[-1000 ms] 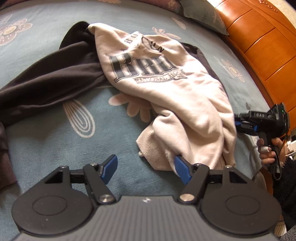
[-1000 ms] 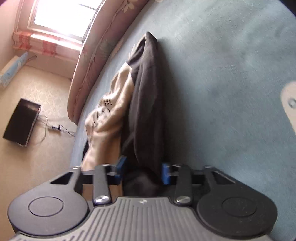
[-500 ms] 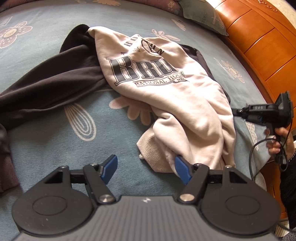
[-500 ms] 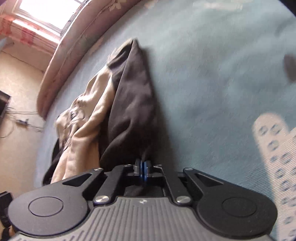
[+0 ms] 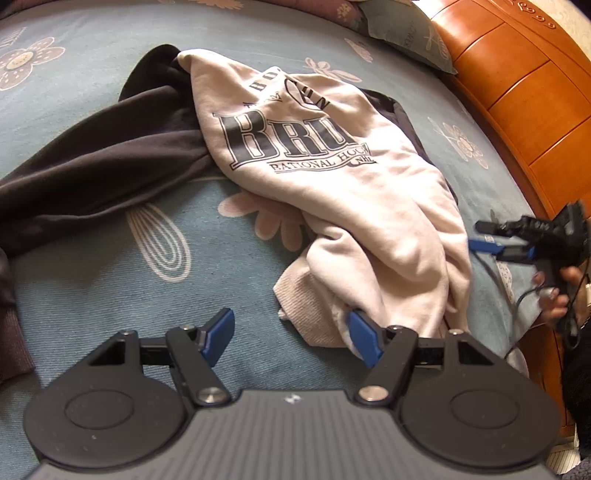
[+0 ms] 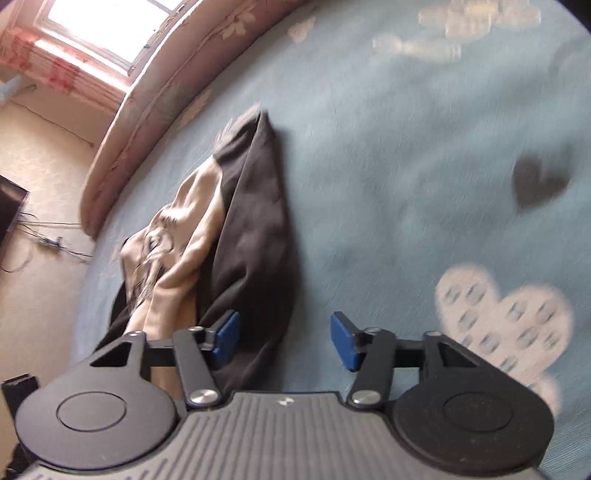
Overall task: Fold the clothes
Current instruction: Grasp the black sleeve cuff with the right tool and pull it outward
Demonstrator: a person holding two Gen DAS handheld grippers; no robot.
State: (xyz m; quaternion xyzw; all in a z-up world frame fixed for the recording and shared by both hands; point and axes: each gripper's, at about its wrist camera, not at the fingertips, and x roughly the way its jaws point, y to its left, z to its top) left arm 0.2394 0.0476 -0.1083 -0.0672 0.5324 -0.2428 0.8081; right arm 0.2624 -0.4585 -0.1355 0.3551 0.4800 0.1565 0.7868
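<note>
A cream sweatshirt [image 5: 332,177] with a dark printed logo lies crumpled on the bed, partly over a dark garment [image 5: 110,173]. My left gripper [image 5: 291,336] is open just in front of the sweatshirt's ribbed hem [image 5: 303,295], and its right finger touches the cloth. In the right wrist view my right gripper [image 6: 284,339] is open, with a fold of the dark garment [image 6: 255,229] lying between the fingers near the left one. The cream sweatshirt [image 6: 173,236] lies beside it. From the left wrist view the right gripper [image 5: 476,234] shows blurred at the bed's right edge, held by a hand [image 5: 554,299].
The bed has a blue flowered sheet [image 5: 92,277]. An orange wooden headboard [image 5: 535,110] and a pillow [image 5: 406,33] are at the far right. Beyond the bed's edge [image 6: 122,122] are the floor, a black box [image 6: 11,214], cables [image 6: 48,242] and a window [image 6: 92,29].
My right gripper, shut on the dark garment half a second ago, has opened and let it go. The left gripper has stayed open by the sweatshirt hem.
</note>
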